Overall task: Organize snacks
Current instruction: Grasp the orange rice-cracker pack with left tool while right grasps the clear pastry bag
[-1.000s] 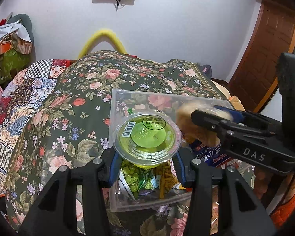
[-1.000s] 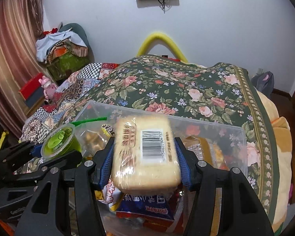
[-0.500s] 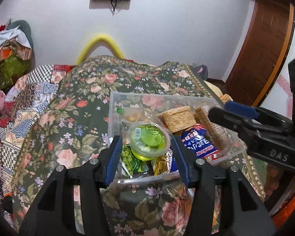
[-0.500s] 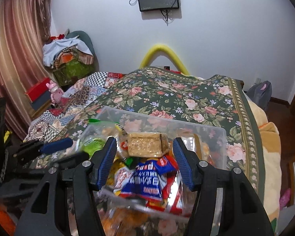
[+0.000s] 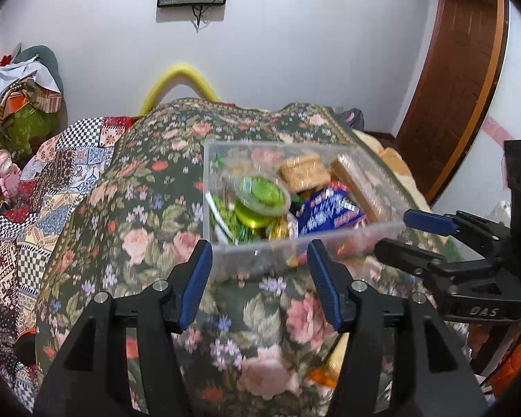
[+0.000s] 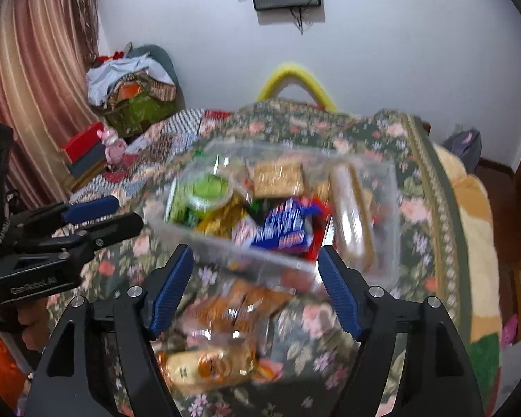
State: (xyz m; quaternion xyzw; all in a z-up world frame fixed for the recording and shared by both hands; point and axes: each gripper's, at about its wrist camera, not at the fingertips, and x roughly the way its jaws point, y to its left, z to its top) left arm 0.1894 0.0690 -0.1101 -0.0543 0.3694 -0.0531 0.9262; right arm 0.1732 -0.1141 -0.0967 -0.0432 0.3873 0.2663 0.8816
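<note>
Both grippers hover over a floral bedspread (image 5: 146,243), jaws just spreading wider, nothing between them: the left gripper (image 5: 260,283) and right gripper (image 6: 253,293) empty. Blurred wrapped snacks (image 6: 218,340), perhaps pastries, lie near the right one. Beyond, the clear bin (image 5: 295,248) holds the green cup (image 5: 262,194) and biscuit pack (image 5: 305,172).

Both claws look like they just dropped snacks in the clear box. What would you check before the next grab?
1. Left gripper empty, jaws just opened: ok.
2. Right gripper empty, jaws just opened: ok.
3. Green jelly cup inside clear box: ok.
4. Cracker pack inside box: ok.
5. Loose snack packets left on floral blanket: not ok.
6. Which packet lies uppermost: cannot tell, blurred.
</note>
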